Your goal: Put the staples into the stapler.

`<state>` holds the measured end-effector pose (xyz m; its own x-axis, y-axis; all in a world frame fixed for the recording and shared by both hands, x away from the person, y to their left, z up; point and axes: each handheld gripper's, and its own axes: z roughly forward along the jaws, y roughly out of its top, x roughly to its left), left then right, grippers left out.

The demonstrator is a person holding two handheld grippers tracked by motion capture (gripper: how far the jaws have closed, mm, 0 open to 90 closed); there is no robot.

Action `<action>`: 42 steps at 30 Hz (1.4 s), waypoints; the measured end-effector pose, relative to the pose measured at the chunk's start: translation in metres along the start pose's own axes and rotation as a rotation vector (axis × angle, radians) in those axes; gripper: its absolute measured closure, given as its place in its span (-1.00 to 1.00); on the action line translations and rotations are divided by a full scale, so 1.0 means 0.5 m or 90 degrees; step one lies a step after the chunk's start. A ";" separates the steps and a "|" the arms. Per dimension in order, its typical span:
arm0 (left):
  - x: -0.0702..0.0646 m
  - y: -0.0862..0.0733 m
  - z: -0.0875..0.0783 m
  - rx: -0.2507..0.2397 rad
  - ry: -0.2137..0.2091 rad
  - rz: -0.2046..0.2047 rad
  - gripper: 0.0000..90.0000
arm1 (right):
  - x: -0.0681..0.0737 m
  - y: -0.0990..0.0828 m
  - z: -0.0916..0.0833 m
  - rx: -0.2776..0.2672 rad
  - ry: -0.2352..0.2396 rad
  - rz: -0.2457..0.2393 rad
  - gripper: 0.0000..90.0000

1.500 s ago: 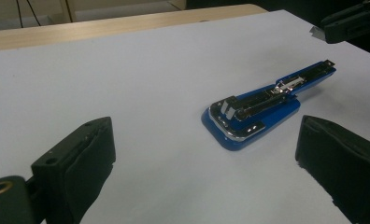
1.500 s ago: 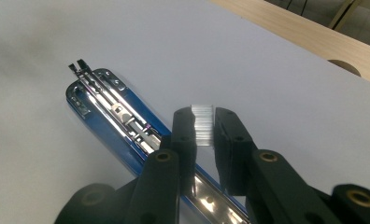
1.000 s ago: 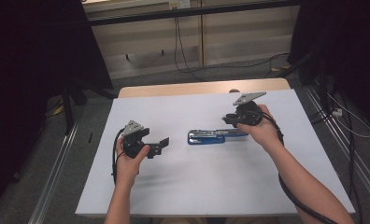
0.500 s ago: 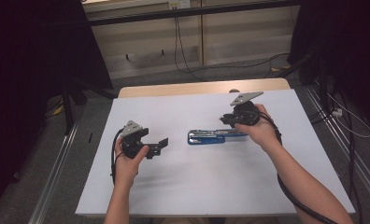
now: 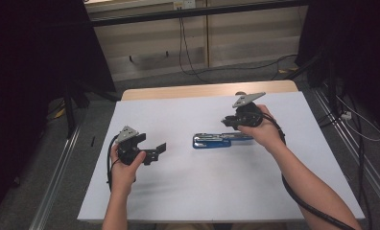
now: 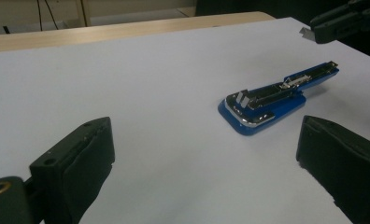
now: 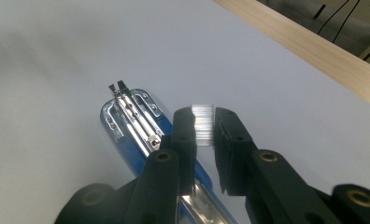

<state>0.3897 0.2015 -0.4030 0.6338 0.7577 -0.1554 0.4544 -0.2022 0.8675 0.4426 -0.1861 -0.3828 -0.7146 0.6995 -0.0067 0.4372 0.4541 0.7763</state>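
Nothing has shifted: the right gripper (image 7: pixel 205 122) stays clenched on a silvery staple strip (image 7: pixel 203 125) above the open blue metal stapler (image 7: pixel 135 122), ready for loading, while the left gripper (image 6: pixel 206 154) waits with jaws released.

Two black handheld grippers: left gripper (image 5: pixel 152 152) at lower left of the high view, right gripper (image 5: pixel 230 121) right of centre. Grey three-cornered plate (image 5: pixel 248 99) atop each, black cable (image 5: pixel 307 205) trailing from each along bare forearms with no sleeves. Thick, blocky black jaws with brass-coloured pivot screws (image 7: pixel 163 157) and small holes in the close gripper views.
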 end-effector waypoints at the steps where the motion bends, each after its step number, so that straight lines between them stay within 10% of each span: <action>1: 0.001 -0.002 -0.001 0.001 0.001 -0.001 -0.90 | 0.000 0.001 0.001 0.000 0.003 -0.001 0.77; 42: 0.024 -0.065 -0.061 0.009 -0.015 0.000 -0.90 | 0.013 -0.001 0.055 0.012 0.057 -0.047 0.77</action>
<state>0.3632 0.2363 -0.4187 0.6488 0.7426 -0.1662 0.4623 -0.2111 0.8613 0.4529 -0.1668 -0.4008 -0.7906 0.6122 -0.0066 0.3915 0.5139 0.7633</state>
